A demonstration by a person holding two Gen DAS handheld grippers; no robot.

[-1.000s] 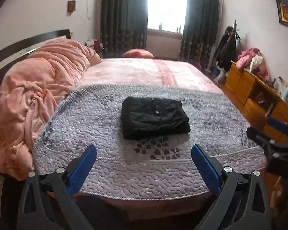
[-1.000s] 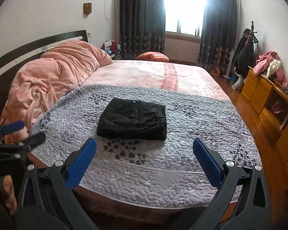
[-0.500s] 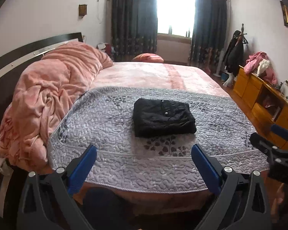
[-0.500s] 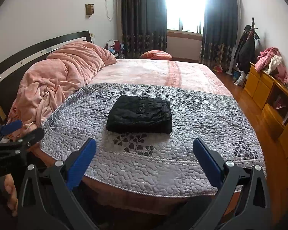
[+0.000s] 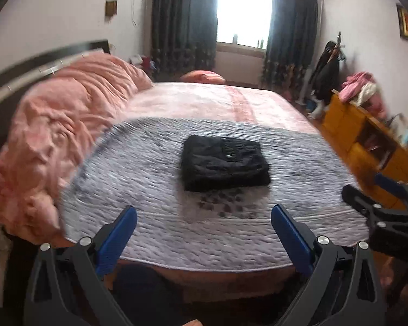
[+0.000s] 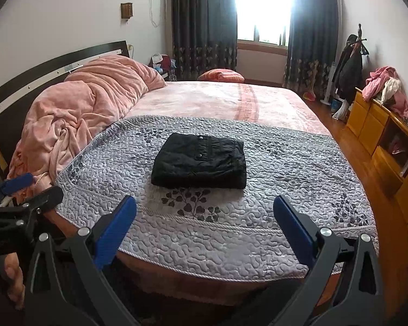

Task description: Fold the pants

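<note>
The black pants [image 5: 224,163] lie folded into a compact rectangle in the middle of the grey quilted cover [image 5: 149,190] on the bed; they also show in the right wrist view [image 6: 201,161]. My left gripper [image 5: 204,233] is open and empty, held back off the foot of the bed, well short of the pants. My right gripper [image 6: 204,231] is open and empty, also back off the bed's foot. Each gripper shows at the edge of the other's view, the right one in the left wrist view [image 5: 383,203] and the left one in the right wrist view [image 6: 27,193].
A rumpled pink blanket [image 6: 81,116] is heaped along the headboard at the left. A yellow wooden cabinet [image 6: 389,141] with clothes on top stands at the right, across a strip of wooden floor [image 6: 348,141]. A coat rack [image 6: 351,65] and dark curtains stand by the window.
Both grippers have drawn back from the bed, so the pants look smaller and farther. The left view is motion-blurred now. The pants have not moved.
</note>
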